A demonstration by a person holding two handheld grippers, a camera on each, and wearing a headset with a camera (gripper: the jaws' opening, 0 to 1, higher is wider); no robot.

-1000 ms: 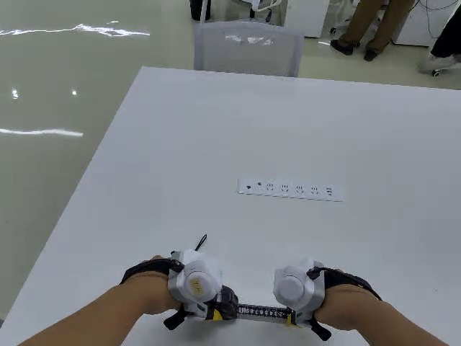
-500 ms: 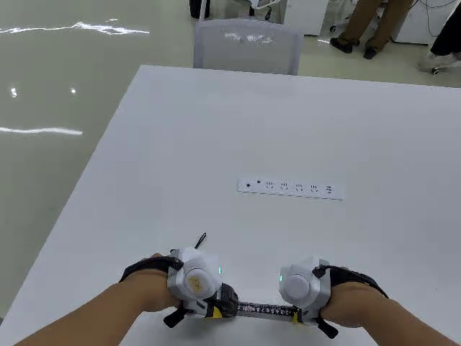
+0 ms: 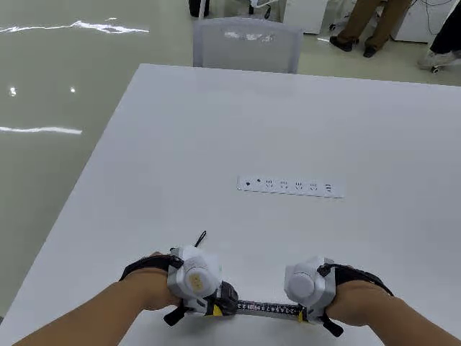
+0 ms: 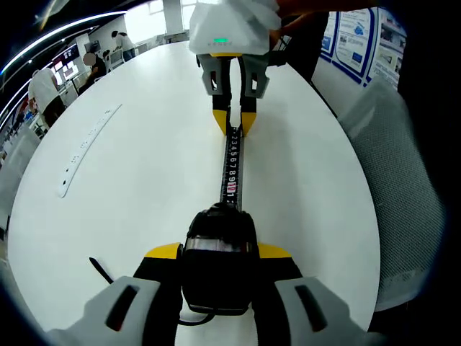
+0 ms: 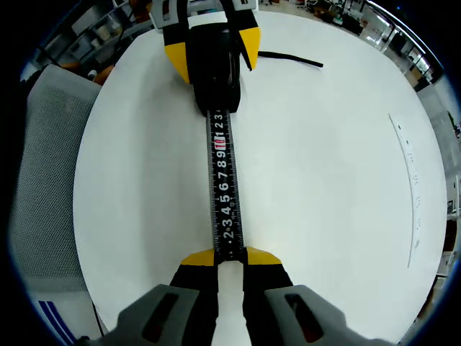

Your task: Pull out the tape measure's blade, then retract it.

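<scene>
The black tape measure case (image 4: 218, 252) sits between the yellow-tipped fingers of my left gripper (image 4: 218, 252), which is shut on it. It shows as a dark block (image 3: 226, 299) in the head view and at the top of the right gripper view (image 5: 214, 61). The blade (image 5: 222, 184) with black numbers runs straight from the case to my right gripper (image 5: 229, 257), which is shut on the blade's end. In the left gripper view the blade (image 4: 233, 166) reaches my right gripper (image 4: 234, 119). In the head view the blade (image 3: 266, 309) spans the two grippers near the table's front edge.
A white power strip (image 3: 290, 187) lies mid-table. The case's black strap (image 5: 290, 59) trails on the white table (image 3: 288, 122). A grey chair (image 3: 247, 45) stands at the far edge, and a mesh chair (image 4: 403, 194) is beside the front edge. People stand beyond the table.
My right gripper has moved a little to the right, and more of the blade is out of the case. The left gripper has stayed in place.
</scene>
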